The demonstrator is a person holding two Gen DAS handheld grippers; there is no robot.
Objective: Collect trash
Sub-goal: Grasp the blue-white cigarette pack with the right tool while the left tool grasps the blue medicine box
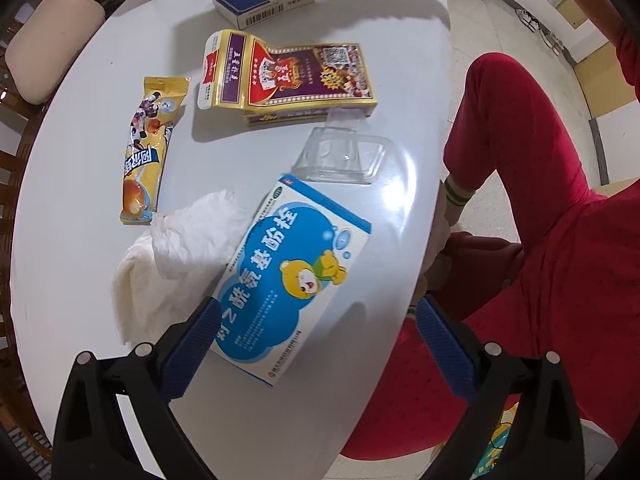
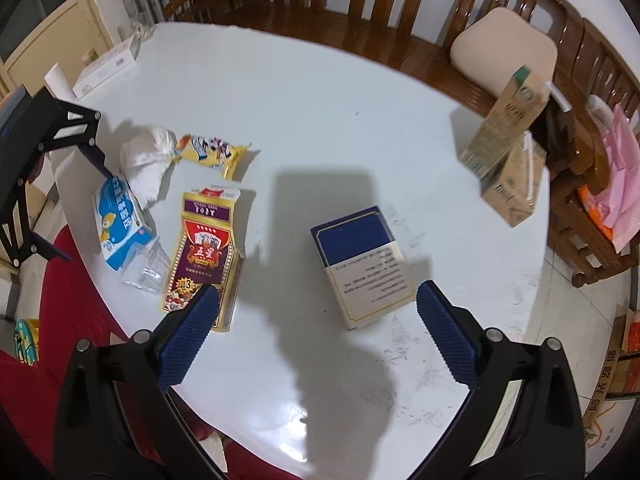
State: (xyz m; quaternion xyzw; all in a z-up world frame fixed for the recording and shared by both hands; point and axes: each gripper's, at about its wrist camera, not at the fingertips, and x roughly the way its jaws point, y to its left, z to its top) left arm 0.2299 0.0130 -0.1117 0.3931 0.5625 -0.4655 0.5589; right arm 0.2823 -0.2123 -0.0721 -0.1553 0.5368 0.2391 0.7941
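Trash lies on a white oval table point(image 1: 72, 264): a blue medicine box point(image 1: 292, 280), crumpled tissue point(image 1: 176, 256), a yellow snack wrapper point(image 1: 150, 148), a gold playing-card box point(image 1: 296, 80), a clear plastic tray point(image 1: 340, 156) and a navy-and-white box point(image 1: 264, 0). My left gripper point(image 1: 316, 316) is open above the medicine box's near end. My right gripper point(image 2: 318, 308) is open just above the table, with the navy-and-white box point(image 2: 360, 264) between and beyond its fingers and the card box point(image 2: 204, 252) by its left finger. The medicine box point(image 2: 120, 224), tissue point(image 2: 146, 160) and wrapper point(image 2: 212, 152) lie at left.
Two drink cartons point(image 2: 506, 148) stand at the table's far right edge. A wooden bench point(image 2: 360, 12) with a beige cushion point(image 2: 504, 52) runs behind the table. A white box point(image 2: 106, 68) sits at the far left. The person's red-clad legs point(image 1: 540, 200) are beside the table edge.
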